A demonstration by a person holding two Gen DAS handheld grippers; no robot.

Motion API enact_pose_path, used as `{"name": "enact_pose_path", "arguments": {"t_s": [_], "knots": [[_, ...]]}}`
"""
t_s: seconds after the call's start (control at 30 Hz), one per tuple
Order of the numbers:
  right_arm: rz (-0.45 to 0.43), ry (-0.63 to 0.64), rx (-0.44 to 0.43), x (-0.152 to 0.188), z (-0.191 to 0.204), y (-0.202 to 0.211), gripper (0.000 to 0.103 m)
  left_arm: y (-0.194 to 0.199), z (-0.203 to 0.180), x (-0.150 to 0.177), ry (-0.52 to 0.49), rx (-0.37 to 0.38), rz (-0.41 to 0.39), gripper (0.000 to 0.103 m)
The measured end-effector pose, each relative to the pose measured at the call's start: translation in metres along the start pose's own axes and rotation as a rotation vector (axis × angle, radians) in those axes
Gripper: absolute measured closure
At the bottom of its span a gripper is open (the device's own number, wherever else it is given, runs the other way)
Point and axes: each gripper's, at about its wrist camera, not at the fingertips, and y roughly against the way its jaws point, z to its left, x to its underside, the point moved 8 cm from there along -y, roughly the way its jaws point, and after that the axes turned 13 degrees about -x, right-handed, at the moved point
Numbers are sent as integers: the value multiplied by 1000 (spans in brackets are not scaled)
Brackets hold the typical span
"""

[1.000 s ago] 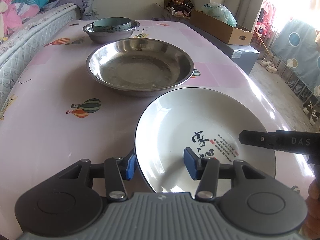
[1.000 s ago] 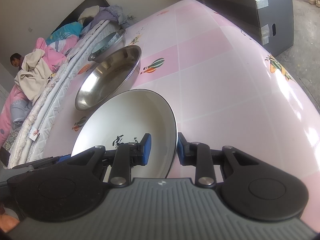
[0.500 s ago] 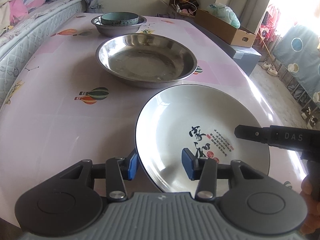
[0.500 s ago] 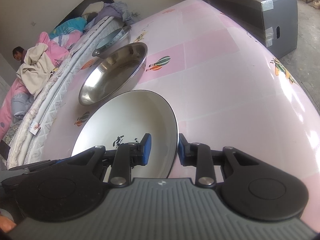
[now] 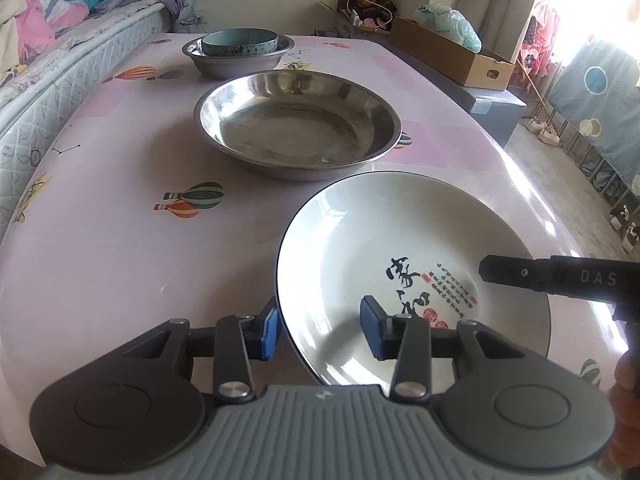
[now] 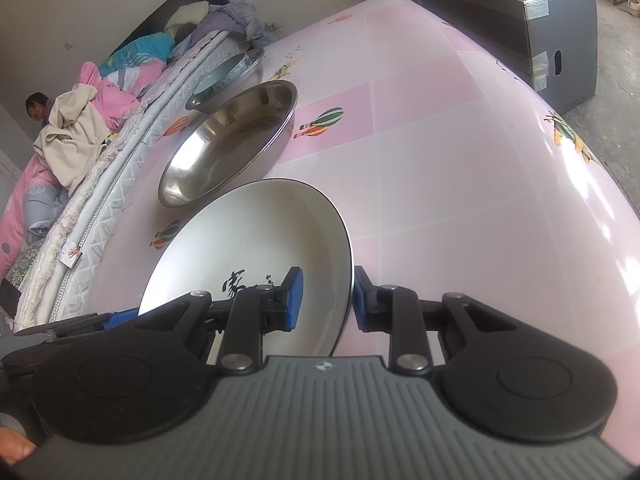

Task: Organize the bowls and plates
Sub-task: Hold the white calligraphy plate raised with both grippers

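Your left gripper (image 5: 320, 330) straddles the near-left rim of the round white ceramic plate with a dark edge and black calligraphy (image 5: 408, 256). One blue pad sits just outside the rim and the other stands inside over the plate's well, clear of the surface, so this tong is open with the rim between its fingers and is not clamping. Your right gripper (image 6: 327, 298) sits at the plate's opposite rim, at about 3 o'clock in the left wrist view. Its jaws are closing, the rim is between them and the outer pad is against the edge, but you cannot tell from here whether both pads press. The plate lies near the front of the pink balloon-print table (image 5: 120, 240). At 12 o'clock beyond it sits a wide shallow stainless steel basin (image 5: 298, 122). Farther on, a smaller steel bowl (image 5: 236, 62) holds a teal ceramic bowl (image 5: 239, 42).
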Motion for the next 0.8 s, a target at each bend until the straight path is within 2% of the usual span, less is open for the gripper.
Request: {"name": "enact_pose_path", "arguments": {"t_s": [0.37,0.8], "knots": [[-17,13,1,3,0,1,78,-3,-2,-2,6,-13,-38,57],[-41,14,2,5,0,5,77,1,-2,0,4,-37,-47,58]]}}
